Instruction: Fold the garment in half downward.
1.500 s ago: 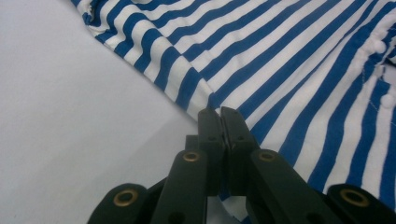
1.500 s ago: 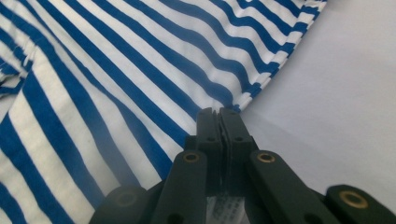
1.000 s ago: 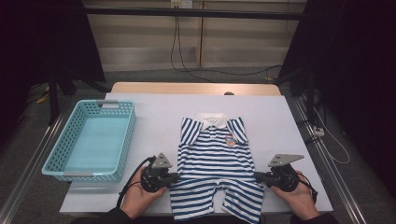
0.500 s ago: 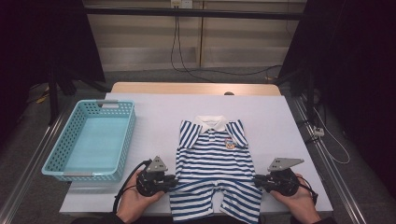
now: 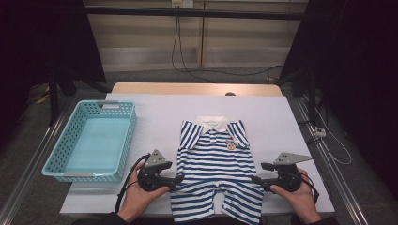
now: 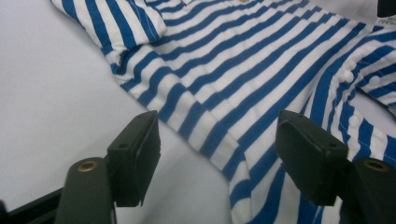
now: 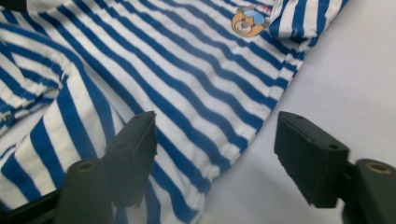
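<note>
soft blue-and-white striped romper (image 5: pixel 217 168), flat beside perforated turquoise plastic basket (image 5: pixel 61 169)

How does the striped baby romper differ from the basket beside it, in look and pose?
The striped romper is soft cloth in blue and white bands, spread flat; the basket is rigid, plain turquoise, with perforated upright walls. The romper lies in the middle of the table with the left gripper and right gripper at its sides; the basket stands untouched at the left. Both rest on the white table.
</note>
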### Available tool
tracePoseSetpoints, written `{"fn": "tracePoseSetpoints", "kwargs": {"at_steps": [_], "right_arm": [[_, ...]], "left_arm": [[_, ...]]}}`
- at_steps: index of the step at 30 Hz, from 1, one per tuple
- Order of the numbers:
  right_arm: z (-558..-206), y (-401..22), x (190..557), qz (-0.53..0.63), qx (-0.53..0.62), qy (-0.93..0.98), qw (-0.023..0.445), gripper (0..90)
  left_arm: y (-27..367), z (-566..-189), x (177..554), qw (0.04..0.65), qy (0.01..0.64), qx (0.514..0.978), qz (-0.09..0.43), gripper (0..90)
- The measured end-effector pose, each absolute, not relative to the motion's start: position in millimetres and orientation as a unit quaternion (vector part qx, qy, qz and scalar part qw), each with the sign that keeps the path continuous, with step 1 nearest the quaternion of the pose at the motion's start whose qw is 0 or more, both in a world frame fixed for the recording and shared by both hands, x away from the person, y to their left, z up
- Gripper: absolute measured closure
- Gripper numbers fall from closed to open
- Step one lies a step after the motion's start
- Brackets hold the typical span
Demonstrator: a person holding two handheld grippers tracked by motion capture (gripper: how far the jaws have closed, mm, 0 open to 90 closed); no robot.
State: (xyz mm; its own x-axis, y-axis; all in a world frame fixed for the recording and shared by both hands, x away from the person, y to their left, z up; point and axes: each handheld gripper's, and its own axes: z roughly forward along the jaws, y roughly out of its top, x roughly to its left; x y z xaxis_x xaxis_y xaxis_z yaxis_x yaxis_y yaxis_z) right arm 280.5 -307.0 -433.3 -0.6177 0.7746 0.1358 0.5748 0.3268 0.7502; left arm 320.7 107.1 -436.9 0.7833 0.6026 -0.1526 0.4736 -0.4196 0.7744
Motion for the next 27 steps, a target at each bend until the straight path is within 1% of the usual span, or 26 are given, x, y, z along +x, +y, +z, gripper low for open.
{"fn": "tracePoseSetpoints", "kwargs": {"at_steps": [1, 3, 6, 9, 11, 13, 16, 19, 22, 27], "right_arm": [[-433.0, -307.0, 282.4, 0.406, 0.418, 0.803, 0.128, 25.1], [-432.2, -306.9, 286.5, 0.412, 0.424, 0.796, 0.131, 18.4], [-431.4, -306.7, 291.5, 0.414, 0.431, 0.789, 0.139, 12.1], [-429.4, -307.1, 294.7, 0.423, 0.435, 0.781, 0.147, 11.5], [-427.9, -306.4, 297.4, 0.428, 0.433, 0.778, 0.154, 11.5], [-427.1, -305.1, 300.9, 0.430, 0.433, 0.777, 0.153, 11.3], [-425.9, -302.7, 306.5, 0.426, 0.435, 0.776, 0.164, 9.8], [-424.3, -299.9, 314.1, 0.432, 0.435, 0.772, 0.166, 9.4], [-425.6, -299.3, 324.3, 0.443, 0.444, 0.763, 0.156, 8.9], [-423.2, -300.5, 335.9, 0.444, 0.447, 0.759, 0.165, 7.1]], "left_arm": [[107.0, -437.0, 321.1, 0.433, 0.324, 0.837, 0.076, 25.8], [107.1, -437.2, 322.2, 0.432, 0.326, 0.837, 0.083, 22.9], [107.1, -435.5, 323.5, 0.438, 0.325, 0.832, 0.099, 17.8], [106.4, -434.1, 327.7, 0.453, 0.329, 0.822, 0.098, 14.2], [104.7, -433.1, 330.3, 0.450, 0.327, 0.823, 0.117, 11.7], [103.0, -432.3, 334.5, 0.456, 0.327, 0.819, 0.118, 11.8], [99.9, -430.5, 342.9, 0.472, 0.335, 0.808, 0.110, 12.0], [95.8, -427.8, 353.8, 0.475, 0.343, 0.804, 0.100, 15.4], [87.9, -423.0, 362.4, 0.483, 0.341, 0.798, 0.121, 15.0], [77.2, -413.3, 376.4, 0.494, 0.341, 0.791, 0.116, 12.8]]}}
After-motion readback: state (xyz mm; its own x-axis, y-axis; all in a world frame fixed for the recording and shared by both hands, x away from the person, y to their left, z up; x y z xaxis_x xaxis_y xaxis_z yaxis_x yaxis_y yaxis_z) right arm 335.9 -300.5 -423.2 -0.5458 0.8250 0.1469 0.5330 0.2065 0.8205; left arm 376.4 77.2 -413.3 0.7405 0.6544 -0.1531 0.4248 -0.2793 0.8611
